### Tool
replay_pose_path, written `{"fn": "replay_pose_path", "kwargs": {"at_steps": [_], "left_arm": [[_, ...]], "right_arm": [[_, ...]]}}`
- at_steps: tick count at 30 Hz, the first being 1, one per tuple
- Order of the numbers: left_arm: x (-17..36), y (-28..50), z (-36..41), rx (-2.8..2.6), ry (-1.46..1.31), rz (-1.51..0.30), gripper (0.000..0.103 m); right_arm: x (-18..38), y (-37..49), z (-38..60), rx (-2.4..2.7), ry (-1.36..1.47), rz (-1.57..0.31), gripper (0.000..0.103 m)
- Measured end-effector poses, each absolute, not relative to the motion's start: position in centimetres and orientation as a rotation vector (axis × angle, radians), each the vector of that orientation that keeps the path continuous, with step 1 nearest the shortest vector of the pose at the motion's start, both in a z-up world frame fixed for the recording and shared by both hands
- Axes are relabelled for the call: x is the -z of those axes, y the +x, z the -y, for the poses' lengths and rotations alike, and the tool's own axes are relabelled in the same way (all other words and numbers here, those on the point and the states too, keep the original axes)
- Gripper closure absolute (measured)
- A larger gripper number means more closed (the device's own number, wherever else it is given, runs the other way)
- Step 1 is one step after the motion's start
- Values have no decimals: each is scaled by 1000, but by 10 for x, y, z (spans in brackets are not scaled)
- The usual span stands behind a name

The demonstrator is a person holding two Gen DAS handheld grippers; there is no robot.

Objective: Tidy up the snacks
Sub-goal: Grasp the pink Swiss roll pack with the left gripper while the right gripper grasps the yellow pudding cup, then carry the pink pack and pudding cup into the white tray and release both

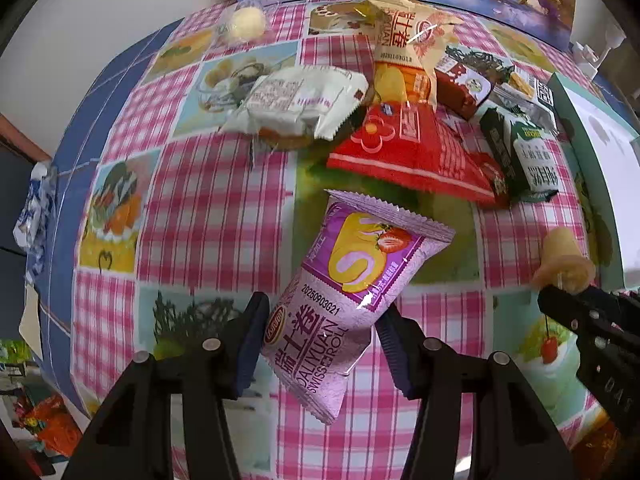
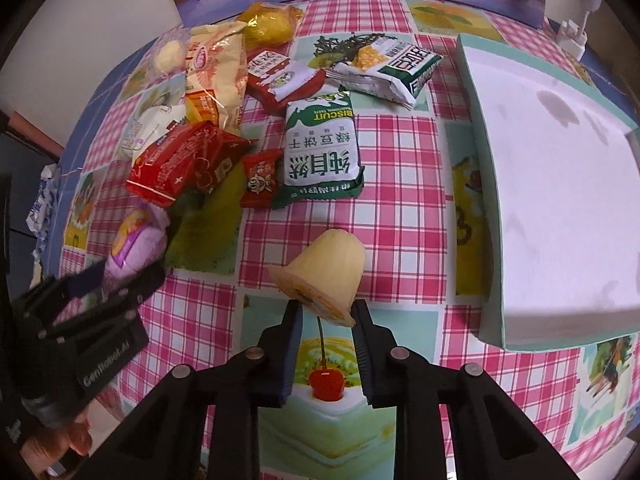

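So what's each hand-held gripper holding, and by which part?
Left hand-held gripper pinches the purple Swiss roll packet near its lower end; right hand-held gripper grips the jelly cup at its rim.

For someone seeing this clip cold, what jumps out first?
Both grippers already hold snacks over the pink checked tablecloth: the left gripper clamps a purple Swiss roll packet, the right gripper a pale yellow jelly cup. Behind lies a jumble of wrapped snacks, with an empty teal-edged box to the right.
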State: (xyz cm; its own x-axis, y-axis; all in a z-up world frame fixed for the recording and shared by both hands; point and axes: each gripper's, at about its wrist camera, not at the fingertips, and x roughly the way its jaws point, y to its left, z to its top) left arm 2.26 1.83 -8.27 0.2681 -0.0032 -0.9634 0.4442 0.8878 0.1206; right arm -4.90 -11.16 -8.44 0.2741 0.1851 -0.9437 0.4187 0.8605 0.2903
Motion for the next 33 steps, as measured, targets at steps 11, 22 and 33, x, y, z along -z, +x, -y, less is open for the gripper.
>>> {"fn": "replay_pose_path", "kwargs": {"at_steps": [11, 22, 33], "left_arm": [[82, 15, -24, 289, 374, -1288, 47], [88, 28, -37, 295, 334, -1295, 47], [89, 28, -36, 292, 336, -1296, 47]], "right_arm": [[86, -44, 113, 151, 589, -1291, 50], [86, -33, 122, 219, 620, -1267, 46], [79, -17, 111, 239, 594, -1250, 48]]}}
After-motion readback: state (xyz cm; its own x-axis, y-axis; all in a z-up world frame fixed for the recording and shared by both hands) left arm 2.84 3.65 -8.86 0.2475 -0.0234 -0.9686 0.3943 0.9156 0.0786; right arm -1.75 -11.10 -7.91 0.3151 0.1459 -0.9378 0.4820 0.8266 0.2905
